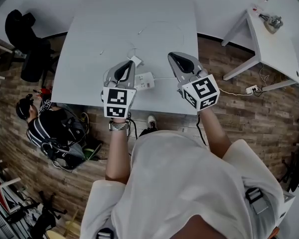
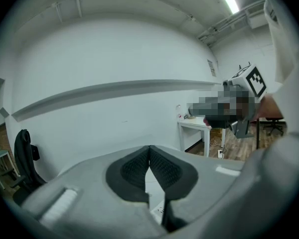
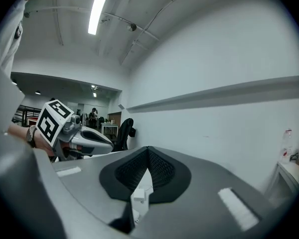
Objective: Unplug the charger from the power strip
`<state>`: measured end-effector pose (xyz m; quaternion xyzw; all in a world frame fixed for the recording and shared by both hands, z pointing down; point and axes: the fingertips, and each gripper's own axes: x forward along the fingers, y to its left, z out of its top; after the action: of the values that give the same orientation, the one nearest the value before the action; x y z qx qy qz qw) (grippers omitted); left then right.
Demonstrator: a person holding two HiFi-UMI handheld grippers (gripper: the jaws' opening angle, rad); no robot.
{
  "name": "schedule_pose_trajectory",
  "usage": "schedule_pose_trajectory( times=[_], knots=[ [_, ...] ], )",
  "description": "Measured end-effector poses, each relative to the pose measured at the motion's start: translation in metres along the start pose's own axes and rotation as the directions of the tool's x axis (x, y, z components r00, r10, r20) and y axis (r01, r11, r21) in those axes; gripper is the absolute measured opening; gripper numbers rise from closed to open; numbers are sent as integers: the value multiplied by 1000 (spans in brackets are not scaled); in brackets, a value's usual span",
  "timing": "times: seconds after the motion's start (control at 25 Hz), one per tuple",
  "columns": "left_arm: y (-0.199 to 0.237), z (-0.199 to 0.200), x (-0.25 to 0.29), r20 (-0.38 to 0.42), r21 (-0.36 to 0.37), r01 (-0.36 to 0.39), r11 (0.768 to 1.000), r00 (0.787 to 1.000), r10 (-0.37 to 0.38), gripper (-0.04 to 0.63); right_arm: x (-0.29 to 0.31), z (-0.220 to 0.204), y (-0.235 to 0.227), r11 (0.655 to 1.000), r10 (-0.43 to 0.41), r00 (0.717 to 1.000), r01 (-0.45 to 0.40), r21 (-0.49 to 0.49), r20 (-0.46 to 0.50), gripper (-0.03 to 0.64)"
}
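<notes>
Charger [image 1: 135, 60] lies on the white table [image 1: 84, 44] just beside the power strip [image 1: 145, 80]; I cannot tell if it is still seated. Left gripper [image 1: 124, 68] and right gripper [image 1: 178, 59] hover above, jaws pressed together, empty. Best to pin the strip with one and pull the charger straight out.
</notes>
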<state>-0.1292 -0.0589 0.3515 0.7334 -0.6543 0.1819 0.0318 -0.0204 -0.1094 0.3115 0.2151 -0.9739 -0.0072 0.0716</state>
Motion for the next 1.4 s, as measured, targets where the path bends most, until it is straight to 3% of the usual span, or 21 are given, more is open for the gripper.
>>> schedule_pose_trajectory(
  times=[0.28,0.6,1.4],
  knots=[
    [4,37,-22,72,8,-73,997,995,72,5,-13,44,3,1000,11,997,-9,-27,77,2],
    [8,68,-34,128,29,-118,993,985,114,5,-17,65,0,998,13,994,-7,-59,109,2],
    [19,78,-47,153,18,-172,985,974,167,5,-20,86,5,996,39,990,-28,-83,133,2]
  ],
)
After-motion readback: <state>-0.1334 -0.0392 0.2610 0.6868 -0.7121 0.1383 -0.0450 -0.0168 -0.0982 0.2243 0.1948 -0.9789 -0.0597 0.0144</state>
